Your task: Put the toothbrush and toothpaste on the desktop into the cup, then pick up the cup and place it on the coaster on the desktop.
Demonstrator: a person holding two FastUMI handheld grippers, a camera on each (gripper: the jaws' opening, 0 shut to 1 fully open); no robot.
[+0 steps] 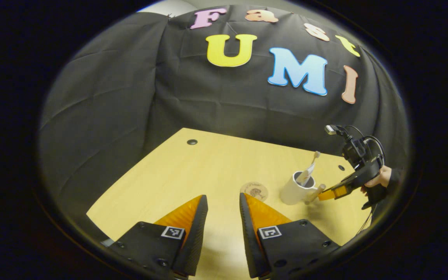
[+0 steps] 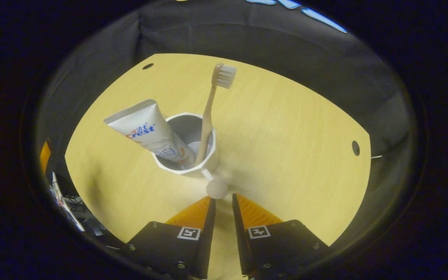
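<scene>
Right hand-held gripper (image 2: 222,202) at cup (image 2: 187,146) handle; toothbrush (image 2: 209,112), toothpaste (image 2: 150,134) inside.

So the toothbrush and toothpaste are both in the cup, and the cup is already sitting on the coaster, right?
Not quite. The toothbrush and toothpaste are both in the cup, but the cup stands on the bare desktop beside the coaster, not on it. The left gripper view shows this.
</scene>
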